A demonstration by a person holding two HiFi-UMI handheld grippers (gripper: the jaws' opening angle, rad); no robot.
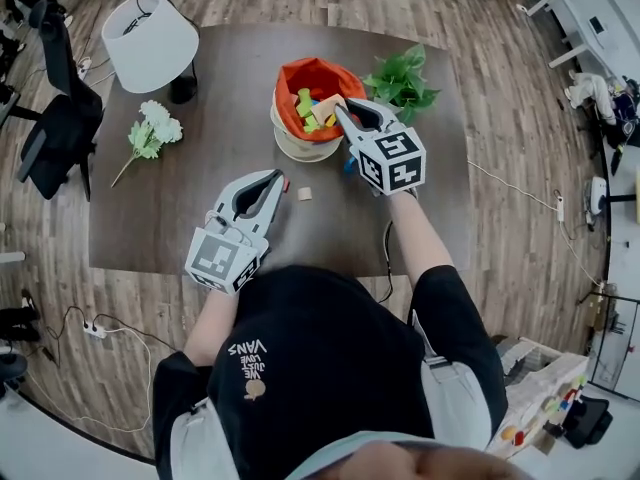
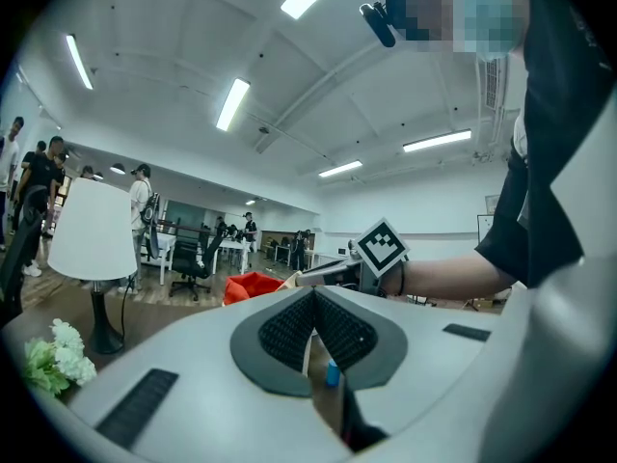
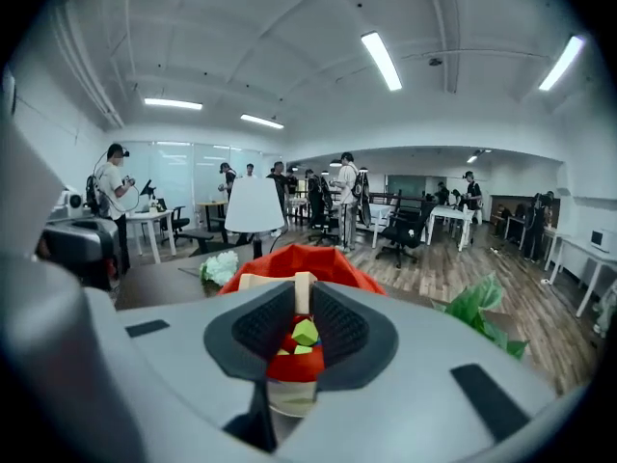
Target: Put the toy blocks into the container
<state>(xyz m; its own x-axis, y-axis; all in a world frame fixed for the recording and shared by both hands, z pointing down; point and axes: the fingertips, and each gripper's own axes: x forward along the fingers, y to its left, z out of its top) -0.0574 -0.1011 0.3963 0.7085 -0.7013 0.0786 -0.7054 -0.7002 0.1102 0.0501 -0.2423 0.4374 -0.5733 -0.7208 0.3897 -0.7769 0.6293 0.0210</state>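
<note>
Right gripper (image 1: 341, 109) was found poised above the container (image 1: 300, 150), jaws drawn narrow and clamped on a pale wooden block (image 1: 326, 109); the right gripper view confirmed that block (image 3: 304, 293) pinched upright between the pad tips, directly over the red lining (image 3: 333, 264).

The container stood near the far edge of the tabletop (image 1: 200, 158), about midway along it; several coloured blocks, one of them green (image 1: 304, 101), already lay inside.

Left gripper (image 1: 280, 179) was held over the near part of the tabletop, left of centre; its jaws stood together at the tips and gripped nothing.

Two blocks lay loose on the tabletop: a small tan block (image 1: 304, 193) near the centre, just beside the left gripper's tips; a blue block (image 1: 348, 165) just on the near side of the container, partly hidden by the right gripper.

Other items noted: lamp (image 1: 150, 38) at the far left corner; white flowers (image 1: 152, 128) toward the left edge; green plant (image 1: 400, 80) by the far edge, right of the container.
</note>
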